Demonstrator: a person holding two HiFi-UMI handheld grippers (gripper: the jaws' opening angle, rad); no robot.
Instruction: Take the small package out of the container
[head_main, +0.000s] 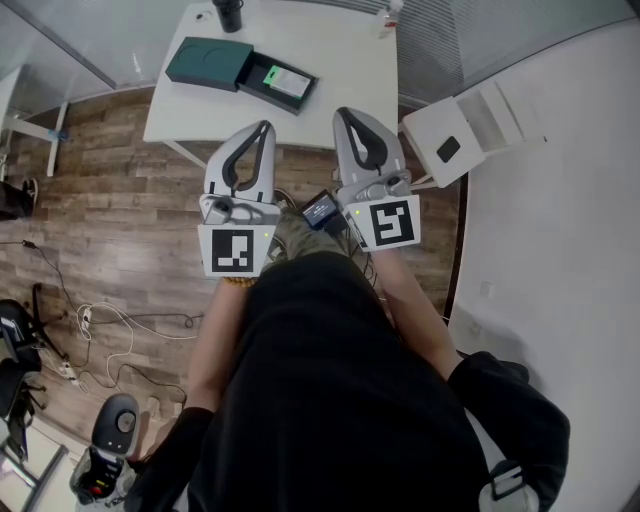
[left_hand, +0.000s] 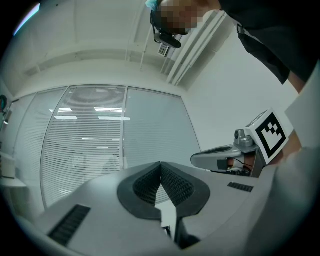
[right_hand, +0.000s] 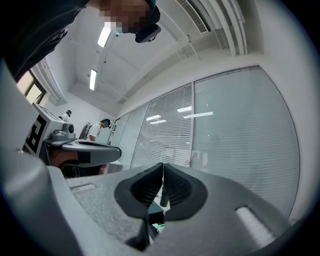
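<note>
On the white table (head_main: 335, 55) lies a dark green container (head_main: 208, 62) with its tray slid out to the right. In the tray rests the small white and green package (head_main: 288, 81). My left gripper (head_main: 267, 127) and right gripper (head_main: 342, 112) hover side by side in front of the person's chest, short of the table's near edge. Both point toward the table, shut and empty. The left gripper view shows its ribbed pads (left_hand: 172, 182) pressed together. In the right gripper view the jaws (right_hand: 162, 166) also meet, with the package (right_hand: 160, 226) glimpsed below them.
A black cup (head_main: 229, 14) stands at the table's far edge. A white cabinet (head_main: 468, 128) sits right of the table by the wall. Cables (head_main: 110, 325) and a device (head_main: 112, 432) lie on the wood floor at left. Glass walls with blinds (left_hand: 90, 135) surround the room.
</note>
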